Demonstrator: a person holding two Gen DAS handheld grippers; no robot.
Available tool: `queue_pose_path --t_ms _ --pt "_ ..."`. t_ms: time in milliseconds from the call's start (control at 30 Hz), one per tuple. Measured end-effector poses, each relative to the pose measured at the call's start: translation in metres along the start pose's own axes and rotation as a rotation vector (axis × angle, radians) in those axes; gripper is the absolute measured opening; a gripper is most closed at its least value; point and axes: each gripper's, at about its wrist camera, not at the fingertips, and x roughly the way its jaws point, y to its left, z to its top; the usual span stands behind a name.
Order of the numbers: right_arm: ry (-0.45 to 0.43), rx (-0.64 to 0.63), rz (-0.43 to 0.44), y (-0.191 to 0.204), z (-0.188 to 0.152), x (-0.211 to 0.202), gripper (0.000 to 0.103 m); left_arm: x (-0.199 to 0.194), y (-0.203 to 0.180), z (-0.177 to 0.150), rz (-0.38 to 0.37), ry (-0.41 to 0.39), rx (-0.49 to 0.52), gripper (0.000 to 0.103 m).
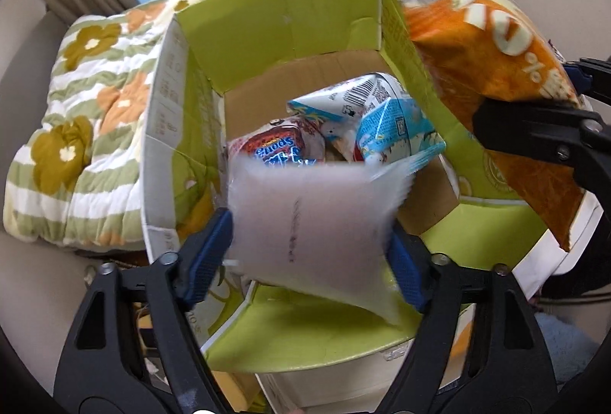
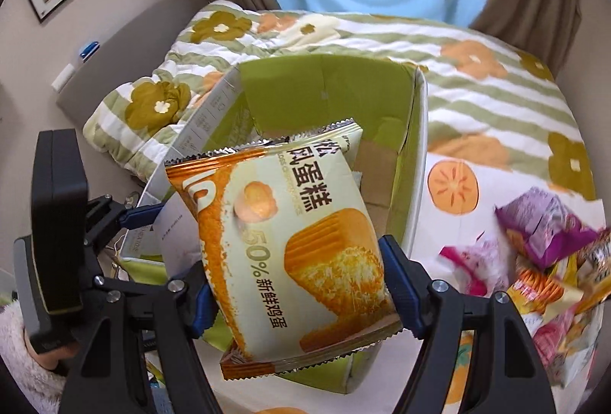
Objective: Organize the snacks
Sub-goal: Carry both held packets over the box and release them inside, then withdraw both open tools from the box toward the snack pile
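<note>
I am holding two packets over the open cardboard box [image 1: 267, 44], which is sitting on the flowered quilt [image 1: 76, 131].

On the left, my left gripper [image 1: 311, 257] is closing on a pale, whitish packet [image 1: 309, 219], its blue pads [image 1: 208, 261] pressing the packet's two side edges. The packet is hanging over the box's near edge, above the snacks already inside: a red-labelled pack [image 1: 275, 147] and a light blue pack [image 1: 397, 128]. I judge it light and soft, probably slick film, so a grip across the sides near the sealed end looks safest; squeezing the middle could crush whatever is inside. Motion blur is smearing its surface, so I cannot read its print or tell its contents.

On the right, my right gripper [image 2: 296, 284] is clamping the orange cake packet [image 2: 290, 234] across its lower half, over the box's right near corner. I take it to be a puffy, air-filled wrapper holding soft cake: light, crushable, likely to slip if the pads loosen.

Further right, a heap of loose snacks [image 2: 550, 261] is lying on the quilt beside the box's right wall; it is blurred and cut off at the frame edge, so I cannot count it. The box floor is mostly hidden.
</note>
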Motion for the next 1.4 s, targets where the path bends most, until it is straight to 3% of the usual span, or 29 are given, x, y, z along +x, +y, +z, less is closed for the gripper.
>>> queue_pose_path --t_ms 33,133,367,500,633,800,867,900,933,1167,1400 --pt "0.004 0.008 0.002 0.000 0.001 0.002 0.070 -0.003 0.001 0.000 0.000 -0.014 -0.003 0.102" --pt "0.011 0.033 0.010 -0.003 0.003 0.007 0.070 -0.012 0.006 0.000 -0.001 -0.047 -0.027 0.103" --pt "0.016 0.056 0.034 -0.005 0.005 0.010 0.070 -0.025 0.021 -0.013 0.043 -0.041 -0.104 0.103" --pt "0.006 0.060 0.042 0.010 0.010 0.010 0.070 -0.031 0.030 -0.020 0.060 -0.053 -0.136 0.103" --pt "0.012 0.103 0.115 0.020 0.013 0.015 0.070 -0.035 0.044 -0.023 0.056 -0.062 -0.168 0.103" --pt "0.018 0.080 0.029 0.024 0.012 0.028 0.072 -0.035 0.051 -0.021 0.059 -0.071 -0.192 0.103" --pt "0.002 0.092 0.048 0.021 0.010 0.030 0.079 -0.035 0.053 -0.023 0.060 -0.067 -0.192 0.103" --pt "-0.009 0.092 0.050 0.021 0.011 0.030 0.096 -0.034 0.053 -0.024 0.058 -0.066 -0.193 0.103" --pt "-0.018 0.086 0.051 0.022 0.011 0.029 0.103 -0.034 0.054 -0.026 0.060 -0.060 -0.194 0.103" --pt "-0.042 0.040 0.018 0.023 -0.002 0.025 0.103 -0.038 0.054 -0.036 0.075 -0.042 -0.202 0.103" --pt "-0.087 0.037 0.044 0.028 -0.003 0.009 0.103 -0.056 0.050 -0.037 0.084 -0.105 -0.202 0.103"
